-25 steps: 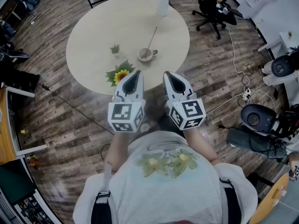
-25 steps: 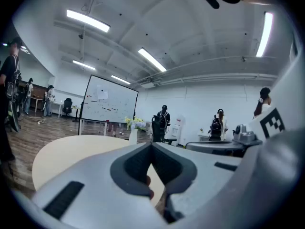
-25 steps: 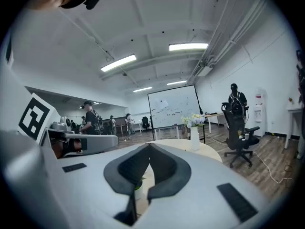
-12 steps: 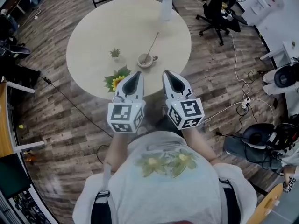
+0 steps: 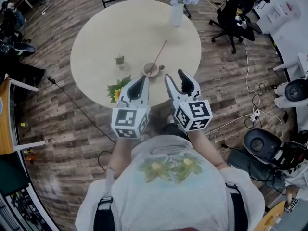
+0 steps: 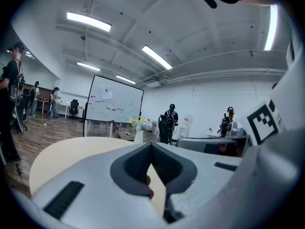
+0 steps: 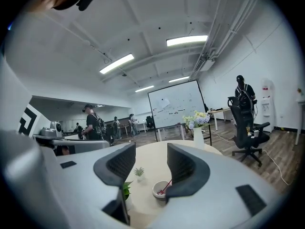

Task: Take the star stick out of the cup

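– Two grippers, one cup, so which one goes for the stick? Where's it even sitting?

– The cup (image 5: 151, 70) is on the round surface (image 5: 120, 28), near the edge closest to the person, just ahead of both grippers and roughly between them. The stick (image 5: 159, 52) has its bottom end in the cup and leans up and away, toward the far right. So its long axis runs away from the fingers, not across them.

– And the fingers?

– The right gripper (image 5: 175, 76) has its fingers opening, spread wide, with nothing between them. In its own view the cup shows through the gap, low and close to the right-hand finger. The left gripper (image 5: 139, 81) has its fingers pressed together, empty. I'd bet on the right one.

– Anything in the way?

– Not really. A small potted plant (image 5: 120, 60) sits left of the cup, a sunflower (image 5: 117, 88) lies by the near edge just left of the left gripper, and a vase of flowers (image 5: 177, 13) stands well off at the far side. Main risk, I'd guess, is tipping the cup if the stick gets dragged sideways instead of along its lean.
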The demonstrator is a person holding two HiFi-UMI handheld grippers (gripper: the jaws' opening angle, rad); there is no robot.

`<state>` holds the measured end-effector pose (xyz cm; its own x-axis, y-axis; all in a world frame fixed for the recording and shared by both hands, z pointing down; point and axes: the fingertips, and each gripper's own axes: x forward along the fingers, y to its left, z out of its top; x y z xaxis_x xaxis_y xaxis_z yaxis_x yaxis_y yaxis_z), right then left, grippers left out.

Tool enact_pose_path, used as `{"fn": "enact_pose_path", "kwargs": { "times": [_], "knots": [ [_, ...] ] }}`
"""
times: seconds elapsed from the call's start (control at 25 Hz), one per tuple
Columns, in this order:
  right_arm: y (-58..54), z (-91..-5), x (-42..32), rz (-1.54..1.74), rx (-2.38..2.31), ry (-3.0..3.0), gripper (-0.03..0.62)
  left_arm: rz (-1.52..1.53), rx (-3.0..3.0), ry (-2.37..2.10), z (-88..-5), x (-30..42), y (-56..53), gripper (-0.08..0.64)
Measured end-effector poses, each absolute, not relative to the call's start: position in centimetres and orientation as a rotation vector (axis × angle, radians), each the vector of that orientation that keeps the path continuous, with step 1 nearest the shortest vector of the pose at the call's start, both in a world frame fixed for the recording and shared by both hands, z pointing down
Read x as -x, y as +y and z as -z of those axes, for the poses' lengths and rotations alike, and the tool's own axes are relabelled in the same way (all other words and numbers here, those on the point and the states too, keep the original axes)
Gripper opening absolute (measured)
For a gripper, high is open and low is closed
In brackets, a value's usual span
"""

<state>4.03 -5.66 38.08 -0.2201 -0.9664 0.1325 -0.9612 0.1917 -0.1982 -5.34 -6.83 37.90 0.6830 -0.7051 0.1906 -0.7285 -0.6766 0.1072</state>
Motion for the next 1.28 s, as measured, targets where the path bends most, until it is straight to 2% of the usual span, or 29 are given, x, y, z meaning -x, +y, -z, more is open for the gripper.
{"fn": "enact_pose_path", "kwargs": {
  "times": [1.28],
  "knots": [
    [-18.8,-46.2,-8.4,0.774,1.75,2.553,0.207,-0.298,-2.48,-1.428,-41.8,4.2,-13.1,0.002]
  ]
}}
